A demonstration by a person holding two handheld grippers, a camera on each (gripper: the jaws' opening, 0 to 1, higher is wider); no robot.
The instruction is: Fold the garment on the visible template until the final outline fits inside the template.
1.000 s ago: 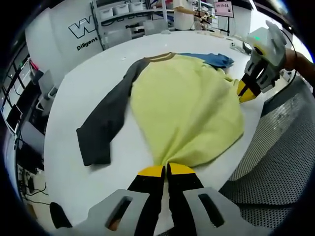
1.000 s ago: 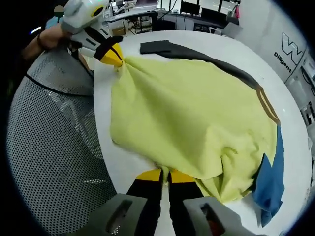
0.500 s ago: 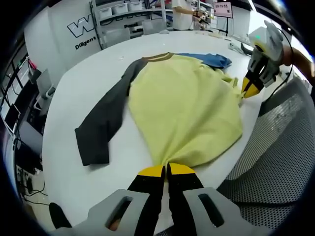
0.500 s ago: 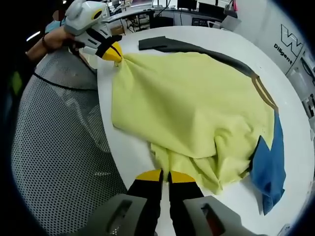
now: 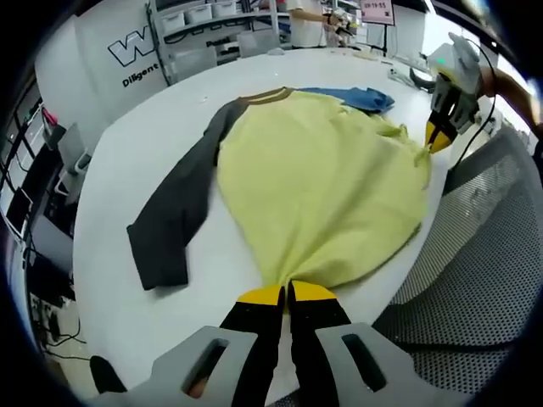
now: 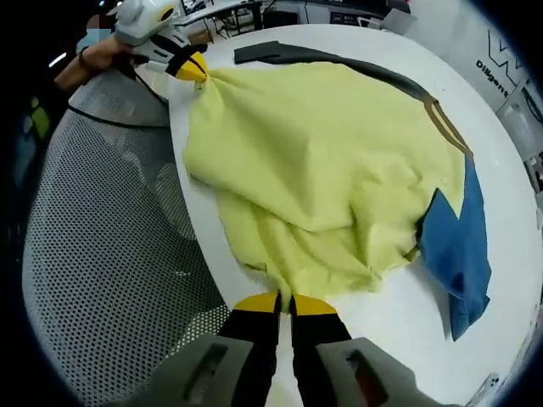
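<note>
While the left gripper (image 5: 287,292) pinches the yellow garment (image 5: 322,186), the right gripper (image 6: 285,301) clamps its hem.

Table (image 5: 127,144): we see a white top stretching ahead of our claws.
Mesh surface (image 6: 102,254): grey and perforated, left of our right claw, bordering the table edge.
Wall lettering (image 5: 136,52): far ahead of our left claw, partly cut off.
Shelving (image 5: 204,21): beside that lettering, holding bins.
</note>
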